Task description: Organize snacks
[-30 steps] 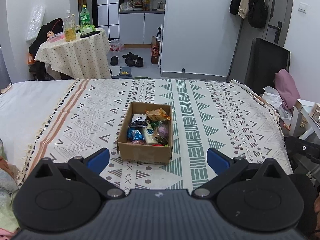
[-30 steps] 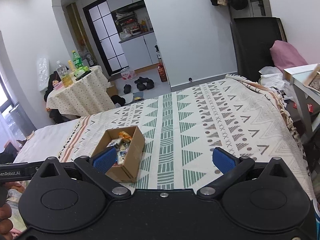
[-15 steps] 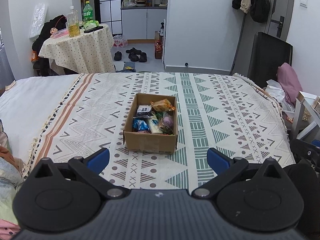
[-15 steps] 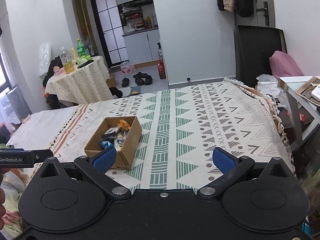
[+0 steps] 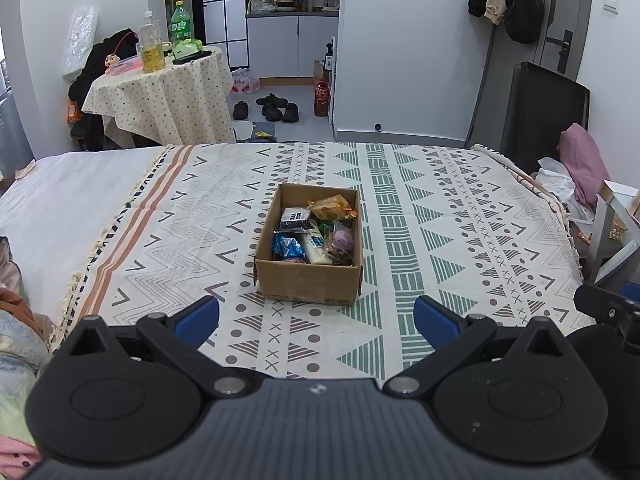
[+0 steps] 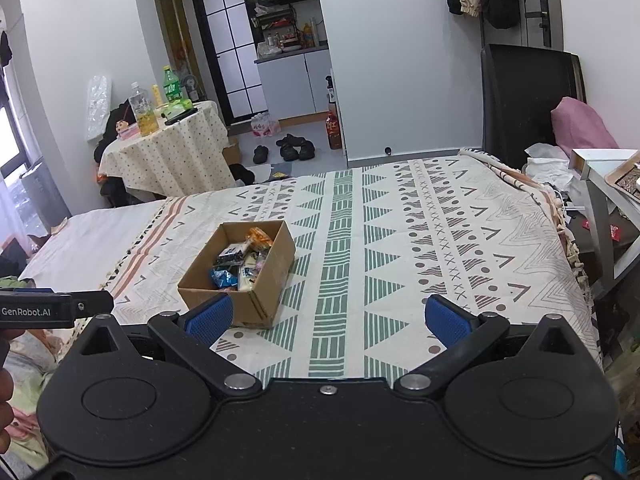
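Packets inside the cardboard box point(image 5: 308, 280) overlap so much that labels are unreadable in both views; from the right wrist view the box's near wall point(image 6: 236, 304) hides the lower part of its contents, and the blue pad of one finger point(image 6: 210, 320) covers a bit of that wall's base. The open-topped box sits on the patterned bedspread point(image 5: 440, 220), near its middle, and holds an orange snack packet point(image 5: 332, 208) at the far end, a black packet point(image 5: 295, 219) beside it, a blue wrapper point(image 5: 286, 246), a pale long packet point(image 5: 316, 249) and a purplish one point(image 5: 342, 240). The left gripper point(image 5: 316, 316) hovers short of the box with its jaws spread wide and nothing between them. The right gripper point(image 6: 328, 320) is likewise spread and empty, the box ahead to its left. Further back, a round table point(image 5: 160, 96) carries bottles.
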`<state>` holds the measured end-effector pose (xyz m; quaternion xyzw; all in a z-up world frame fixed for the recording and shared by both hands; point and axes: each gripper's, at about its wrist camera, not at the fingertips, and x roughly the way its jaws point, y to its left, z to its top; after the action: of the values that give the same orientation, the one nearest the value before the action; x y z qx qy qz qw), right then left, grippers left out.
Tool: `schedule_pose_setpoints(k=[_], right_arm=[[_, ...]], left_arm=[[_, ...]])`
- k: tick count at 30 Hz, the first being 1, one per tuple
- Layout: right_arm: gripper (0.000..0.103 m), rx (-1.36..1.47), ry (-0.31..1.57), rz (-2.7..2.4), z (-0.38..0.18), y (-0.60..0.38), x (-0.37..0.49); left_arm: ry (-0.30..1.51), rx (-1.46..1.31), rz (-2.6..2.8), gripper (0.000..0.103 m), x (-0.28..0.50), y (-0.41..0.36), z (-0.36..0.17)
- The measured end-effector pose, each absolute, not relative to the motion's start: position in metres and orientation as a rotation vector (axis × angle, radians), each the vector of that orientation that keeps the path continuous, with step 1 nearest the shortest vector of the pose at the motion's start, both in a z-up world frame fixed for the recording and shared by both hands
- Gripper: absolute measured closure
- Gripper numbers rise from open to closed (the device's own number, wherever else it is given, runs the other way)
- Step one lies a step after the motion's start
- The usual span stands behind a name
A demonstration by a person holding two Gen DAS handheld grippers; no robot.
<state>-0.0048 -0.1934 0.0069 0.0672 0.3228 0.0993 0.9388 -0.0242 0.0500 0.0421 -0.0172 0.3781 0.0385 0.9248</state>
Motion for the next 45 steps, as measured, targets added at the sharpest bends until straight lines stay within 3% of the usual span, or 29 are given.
schedule_pose_setpoints(k=[45], right_arm=[[0.0, 0.129, 0.654, 0.222, 0.0121, -0.1904, -0.0082]], left_arm=[[0.778, -0.043, 0.087, 0.0, -0.0288, 0.0554, 0.042]])
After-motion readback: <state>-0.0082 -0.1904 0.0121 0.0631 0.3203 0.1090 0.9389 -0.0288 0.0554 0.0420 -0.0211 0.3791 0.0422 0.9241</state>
